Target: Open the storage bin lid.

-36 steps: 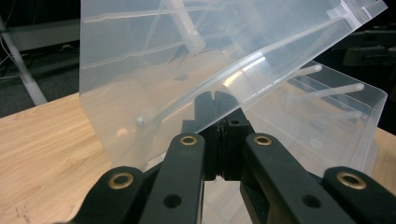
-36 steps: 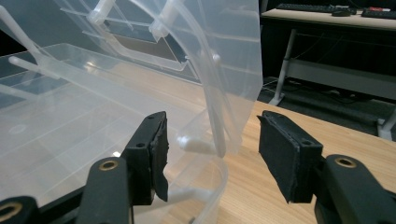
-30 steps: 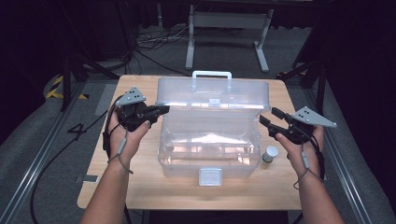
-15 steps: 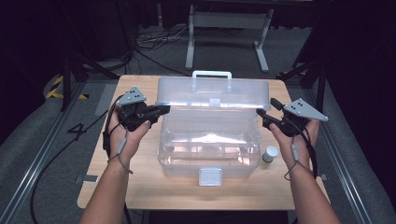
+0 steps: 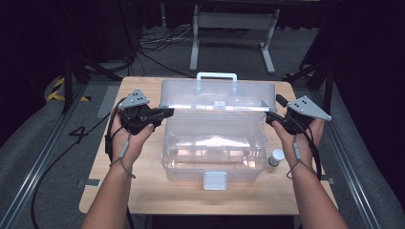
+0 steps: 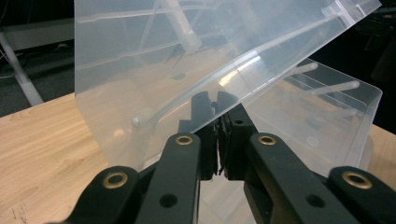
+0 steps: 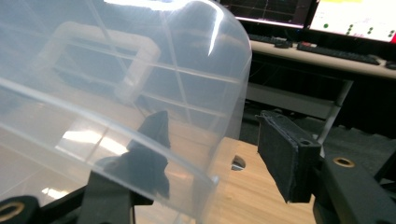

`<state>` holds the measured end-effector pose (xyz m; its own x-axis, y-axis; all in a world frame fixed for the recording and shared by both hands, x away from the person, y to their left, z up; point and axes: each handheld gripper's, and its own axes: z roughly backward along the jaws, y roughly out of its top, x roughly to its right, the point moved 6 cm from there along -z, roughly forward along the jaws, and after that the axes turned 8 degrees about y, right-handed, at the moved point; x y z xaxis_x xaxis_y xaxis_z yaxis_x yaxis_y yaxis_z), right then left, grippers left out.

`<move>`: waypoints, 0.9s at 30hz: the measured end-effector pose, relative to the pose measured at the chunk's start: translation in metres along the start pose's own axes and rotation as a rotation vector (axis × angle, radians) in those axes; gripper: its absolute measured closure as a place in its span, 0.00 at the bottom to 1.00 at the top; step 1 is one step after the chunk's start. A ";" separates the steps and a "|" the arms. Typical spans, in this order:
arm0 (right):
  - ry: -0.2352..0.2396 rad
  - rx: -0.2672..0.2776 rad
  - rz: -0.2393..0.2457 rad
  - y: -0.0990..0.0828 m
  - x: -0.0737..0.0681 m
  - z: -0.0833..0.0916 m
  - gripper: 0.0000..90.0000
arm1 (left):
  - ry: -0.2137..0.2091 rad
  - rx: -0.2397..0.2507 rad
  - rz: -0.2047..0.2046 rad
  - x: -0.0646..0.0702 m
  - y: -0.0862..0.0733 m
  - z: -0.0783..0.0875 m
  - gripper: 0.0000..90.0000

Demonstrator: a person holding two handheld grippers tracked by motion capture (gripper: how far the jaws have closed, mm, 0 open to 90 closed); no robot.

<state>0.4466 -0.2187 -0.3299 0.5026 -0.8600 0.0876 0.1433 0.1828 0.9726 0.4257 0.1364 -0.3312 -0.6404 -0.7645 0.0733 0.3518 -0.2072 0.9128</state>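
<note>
1. On the near edge of the table, the person's 2 forearms come up from below, 1 on each side of a clear plastic box.
2. Just in front of the box sits its white latch, and near its right front corner stands a small capped bottle.
3. The box rests at the middle of the table with its lid raised and tilted back on the far hinge; the lid's front edge runs between the 2 grippers, and the box looks empty.
4. The left gripper is clamped on the lid's left edge: in the left gripper view the 2 jaws stand nearly together with the thin clear rim pinched between them.
5. The right gripper is spread wide at the lid's right corner: in the right gripper view 1 jaw sits behind the clear wall and the other stands apart outside it, so the pads are not pressing. Its jaws have just been closing a little, with the lid's edge between them.
6. Judged from this, the step in hand is handling the open lid, with only the left side gripped. The next move calls for the right jaws to close squarely on the rim, so both hands can swing the lid evenly without twisting it.
7. Farthest off, the lid's white handle stands up at the back.
</note>
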 end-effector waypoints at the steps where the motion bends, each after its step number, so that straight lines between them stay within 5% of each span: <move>1: -0.007 0.001 0.006 0.000 0.000 0.000 0.50 | 0.000 0.000 0.000 0.000 0.000 0.000 0.96; 14: -0.062 0.005 0.070 0.003 0.000 -0.003 0.59 | -0.003 -0.019 -0.007 0.001 -0.004 -0.001 0.89; 27: -0.060 0.005 0.090 0.009 -0.003 -0.010 0.60 | 0.001 -0.041 0.020 -0.003 -0.014 0.012 0.79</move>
<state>0.4553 -0.2098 -0.3238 0.4612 -0.8673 0.1874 0.0954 0.2585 0.9613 0.4146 0.1489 -0.3398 -0.6323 -0.7693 0.0914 0.3924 -0.2162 0.8940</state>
